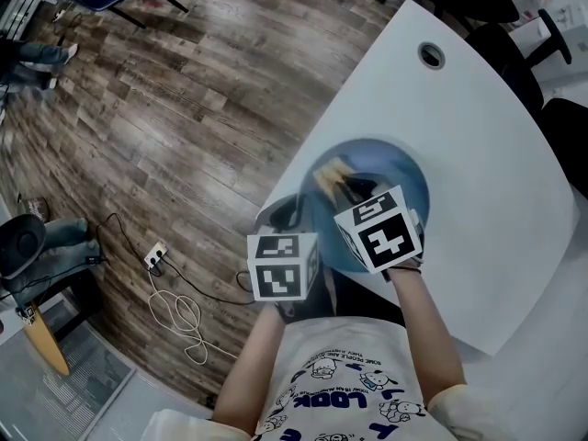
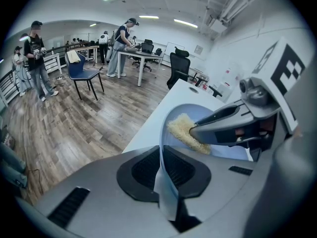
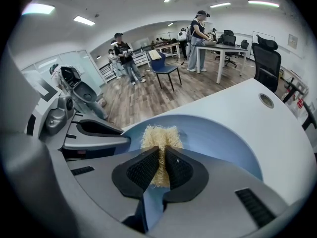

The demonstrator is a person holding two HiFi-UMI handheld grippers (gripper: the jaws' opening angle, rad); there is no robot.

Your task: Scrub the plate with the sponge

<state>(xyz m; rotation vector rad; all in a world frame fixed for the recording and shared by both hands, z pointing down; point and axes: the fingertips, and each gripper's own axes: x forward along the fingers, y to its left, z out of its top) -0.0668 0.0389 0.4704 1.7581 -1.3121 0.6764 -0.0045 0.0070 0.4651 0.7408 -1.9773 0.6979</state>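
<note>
A blue plate (image 1: 390, 168) lies at the near edge of the white table (image 1: 478, 127). My left gripper (image 1: 296, 211) is shut on the plate's rim (image 2: 161, 152), which runs edge-on between its jaws. A tan fibrous sponge (image 3: 159, 138) rests on the plate's inside (image 3: 218, 133), and my right gripper (image 3: 161, 170) is shut on it. From the head view the sponge (image 1: 331, 177) shows at the plate's left part, under the right gripper (image 1: 354, 191). In the left gripper view the sponge (image 2: 185, 132) sticks out from the right gripper's fingers (image 2: 223, 125).
The table has a round cable hole (image 1: 431, 55) at the far side. Wooden floor (image 1: 184, 108) lies left of the table, with a white cable and socket (image 1: 165, 283). Black office chairs (image 1: 514, 44), a blue chair (image 3: 163, 66) and several people stand in the room.
</note>
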